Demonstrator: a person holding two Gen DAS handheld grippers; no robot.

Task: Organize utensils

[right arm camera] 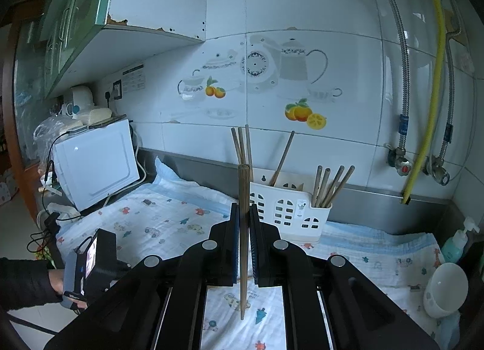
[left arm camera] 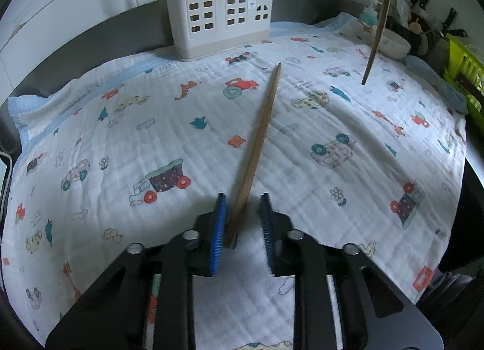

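Observation:
A wooden chopstick (left arm camera: 257, 150) lies on the printed cloth (left arm camera: 121, 138). Its thick near end sits between the blue pads of my left gripper (left arm camera: 243, 216), which is open around it, low over the cloth. My right gripper (right arm camera: 243, 213) is shut on another wooden chopstick (right arm camera: 243, 229) and holds it upright above the cloth; it also shows in the left wrist view (left arm camera: 378, 32) at the upper right. A white utensil holder (left arm camera: 219, 14) with several chopsticks stands at the back by the wall; it also shows in the right wrist view (right arm camera: 287, 213).
A white bowl (left arm camera: 393, 44) and a soap bottle (left arm camera: 370, 14) stand at the back right, beside a green basket (left arm camera: 462, 65). In the right wrist view a white microwave (right arm camera: 93, 162) stands at the left, and pipes (right arm camera: 423, 138) run down the tiled wall.

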